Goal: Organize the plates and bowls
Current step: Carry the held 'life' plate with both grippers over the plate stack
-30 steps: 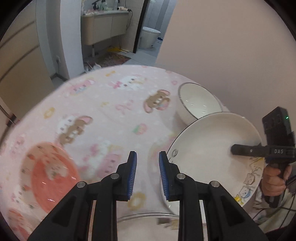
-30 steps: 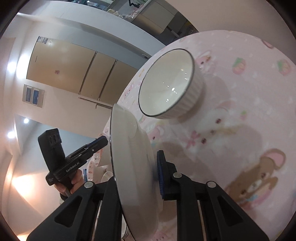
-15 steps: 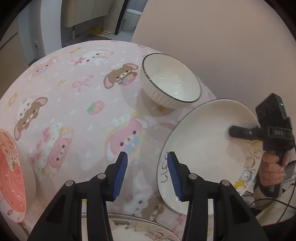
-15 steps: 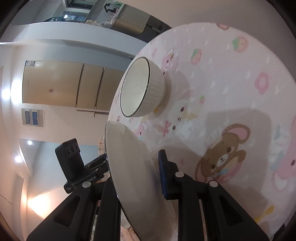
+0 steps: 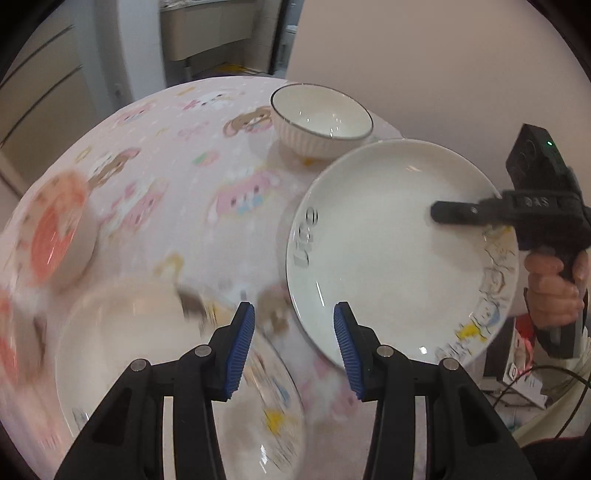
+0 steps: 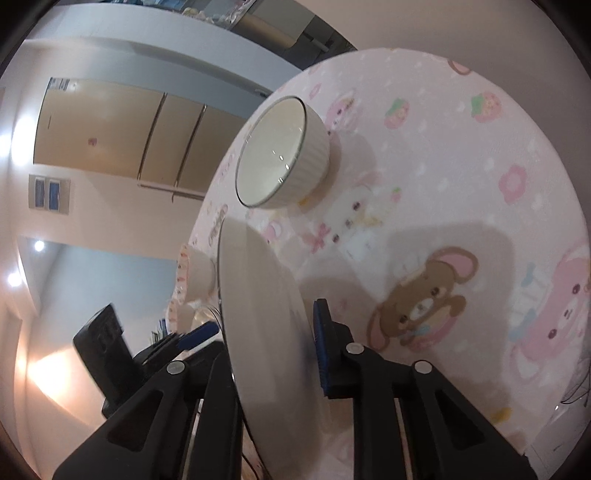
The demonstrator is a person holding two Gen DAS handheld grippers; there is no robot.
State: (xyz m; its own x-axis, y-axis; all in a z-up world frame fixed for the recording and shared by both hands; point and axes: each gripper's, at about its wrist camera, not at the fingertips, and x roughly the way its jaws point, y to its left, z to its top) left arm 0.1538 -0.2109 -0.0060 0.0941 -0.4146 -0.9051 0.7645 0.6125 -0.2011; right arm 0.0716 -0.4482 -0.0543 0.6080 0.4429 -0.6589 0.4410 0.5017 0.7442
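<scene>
My right gripper [image 5: 458,214] is shut on the rim of a white cartoon-print plate [image 5: 388,251] and holds it tilted above the pink tablecloth [image 5: 192,192]. In the right wrist view the plate [image 6: 262,317] stands edge-on between my right gripper's fingers [image 6: 273,354]. My left gripper [image 5: 293,343] is open and empty, over a second cartoon-print plate [image 5: 147,354] lying on the table. A white ribbed bowl [image 5: 321,122] sits at the far edge; it also shows in the right wrist view [image 6: 280,166]. A pink-red bowl [image 5: 55,232] sits at the left.
The round table ends close behind the white bowl, with a plain wall [image 5: 443,66] beyond it. Boxes and cables [image 5: 524,373] lie off the table's right side. A doorway and cabinet [image 5: 207,33] are in the background.
My left gripper has opened wider and drawn back over the near plate. The right gripper has carried the held plate a little left and nearer, over the table.
</scene>
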